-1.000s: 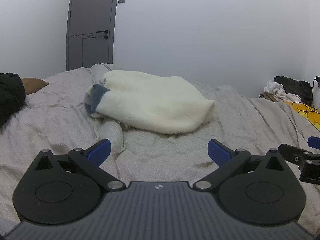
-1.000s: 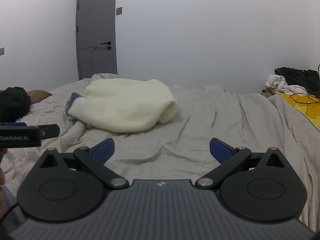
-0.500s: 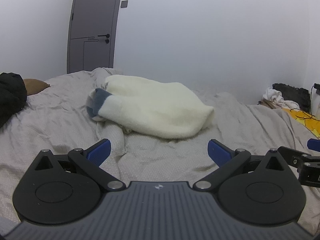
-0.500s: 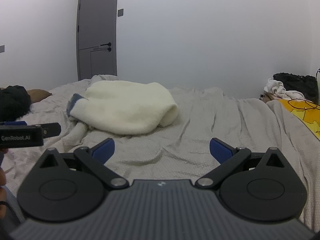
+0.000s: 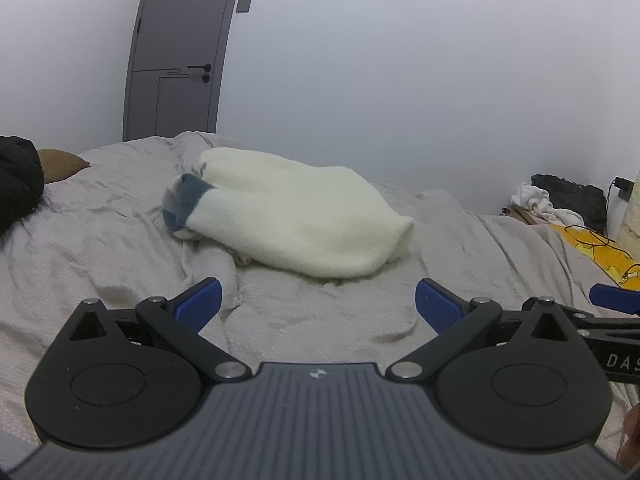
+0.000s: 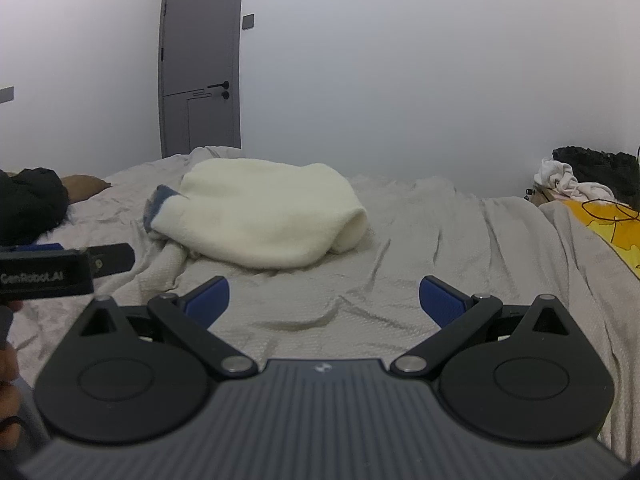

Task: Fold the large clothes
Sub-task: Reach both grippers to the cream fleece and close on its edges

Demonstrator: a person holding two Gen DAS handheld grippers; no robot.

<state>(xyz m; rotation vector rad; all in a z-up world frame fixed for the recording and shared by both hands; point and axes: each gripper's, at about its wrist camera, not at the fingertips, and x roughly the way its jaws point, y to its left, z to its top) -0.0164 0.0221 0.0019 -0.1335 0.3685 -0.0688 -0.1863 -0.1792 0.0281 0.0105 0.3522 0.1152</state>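
Note:
A cream fleece garment (image 5: 296,216) (image 6: 264,216) lies folded into a thick bundle on the grey bed sheet (image 5: 100,248) (image 6: 440,240), with a grey-blue cuff (image 5: 186,200) (image 6: 158,204) at its left end. My left gripper (image 5: 318,306) hovers open in front of the bundle, apart from it, nothing between its blue pads. My right gripper (image 6: 324,298) is also open and empty, short of the bundle. Each gripper's edge shows in the other's view: the right one (image 5: 612,312) at the right margin, the left one (image 6: 64,268) at the left margin.
A black garment (image 5: 18,184) (image 6: 32,200) and a brown pillow (image 5: 62,162) lie at the bed's left. A yellow cloth with cables (image 5: 596,248) (image 6: 608,224), white clothes (image 6: 568,180) and a dark pile (image 5: 568,200) sit at the right. A grey door (image 5: 180,52) stands behind.
Both grippers have tilted slightly upward, so the bundle and bed sit lower in view. The fleece bundle has not moved, and both grippers stay open.

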